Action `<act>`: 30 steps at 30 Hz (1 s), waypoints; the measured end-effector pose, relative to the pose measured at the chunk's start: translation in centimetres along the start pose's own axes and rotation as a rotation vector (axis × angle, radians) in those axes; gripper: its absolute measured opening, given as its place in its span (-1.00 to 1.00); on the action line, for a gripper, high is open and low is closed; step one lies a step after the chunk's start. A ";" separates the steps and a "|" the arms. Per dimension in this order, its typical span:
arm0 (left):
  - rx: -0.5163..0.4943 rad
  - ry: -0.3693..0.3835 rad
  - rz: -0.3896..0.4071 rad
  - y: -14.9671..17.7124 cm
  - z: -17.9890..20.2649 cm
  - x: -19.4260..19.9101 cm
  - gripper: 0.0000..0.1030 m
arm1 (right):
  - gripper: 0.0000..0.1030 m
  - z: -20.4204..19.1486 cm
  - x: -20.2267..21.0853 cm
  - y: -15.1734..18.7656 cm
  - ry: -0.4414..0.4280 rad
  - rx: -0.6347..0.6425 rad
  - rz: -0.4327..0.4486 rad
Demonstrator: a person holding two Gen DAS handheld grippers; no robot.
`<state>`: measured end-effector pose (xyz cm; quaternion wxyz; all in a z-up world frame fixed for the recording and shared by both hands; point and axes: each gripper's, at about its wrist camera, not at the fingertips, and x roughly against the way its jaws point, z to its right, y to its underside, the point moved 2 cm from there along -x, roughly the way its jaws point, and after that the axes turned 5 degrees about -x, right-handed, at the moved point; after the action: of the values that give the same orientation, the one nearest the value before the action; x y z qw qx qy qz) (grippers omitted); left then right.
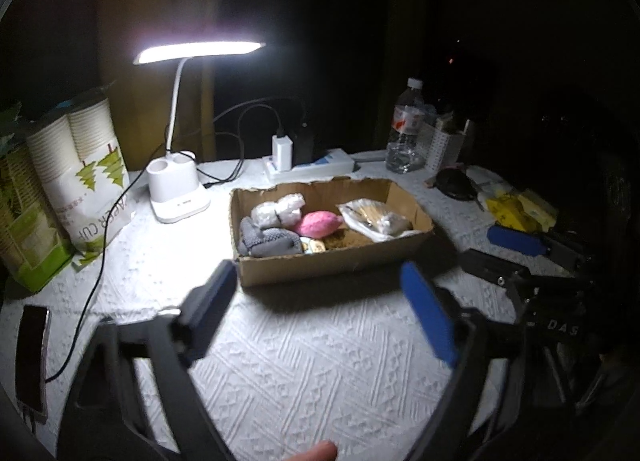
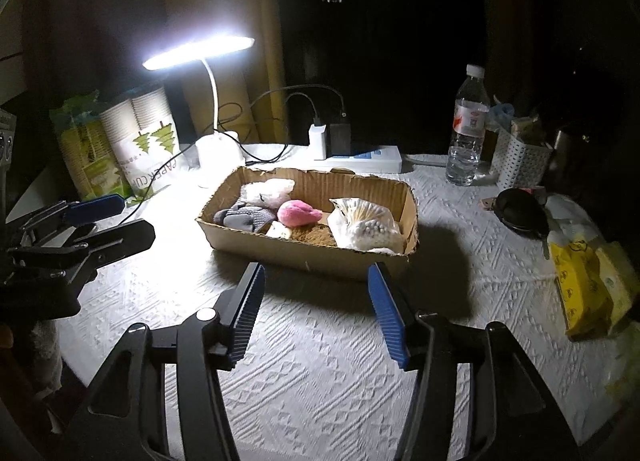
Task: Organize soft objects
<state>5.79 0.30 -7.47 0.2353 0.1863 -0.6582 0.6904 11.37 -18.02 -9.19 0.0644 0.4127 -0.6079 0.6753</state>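
Observation:
A shallow cardboard box (image 1: 340,265) (image 2: 304,257) sits mid-table on a white textured cloth. It holds a pink plush (image 1: 318,224) (image 2: 298,213), grey socks (image 1: 268,241) (image 2: 244,217), a white fluffy bundle (image 1: 280,209) (image 2: 266,191) and a clear bag of cotton swabs (image 1: 376,219) (image 2: 366,227). My left gripper (image 1: 320,309) is open and empty, just in front of the box; it also shows at the left of the right wrist view (image 2: 106,217). My right gripper (image 2: 316,313) is open and empty before the box; it shows at the right of the left wrist view (image 1: 504,251).
A lit white desk lamp (image 1: 178,197) (image 2: 218,153), paper-cup packs (image 1: 84,181) (image 2: 148,149), a power strip with chargers (image 1: 308,167) (image 2: 360,157), a water bottle (image 1: 406,129) (image 2: 468,129), a white basket (image 2: 518,161), yellow tissue packs (image 1: 516,213) (image 2: 588,289), a phone (image 1: 32,357) on a cable.

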 end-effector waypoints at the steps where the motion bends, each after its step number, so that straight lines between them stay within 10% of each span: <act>1: -0.002 0.001 0.006 0.1 0.1 0.5 0.78 | 0.11 -0.2 0.5 0.1 0.001 0.002 0.008; 16: -0.038 -0.021 0.109 -0.6 1.6 7.5 0.78 | 0.14 -2.6 8.2 -0.2 0.014 0.021 0.134; 30: -0.063 -0.107 0.228 -3.8 2.1 12.9 0.81 | 0.60 -3.8 13.7 -2.6 0.021 0.025 0.240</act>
<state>-2.72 -0.71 3.09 0.1255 0.1392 -0.7080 0.6809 2.17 -19.70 1.81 -0.0157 0.3305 -0.6440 0.6898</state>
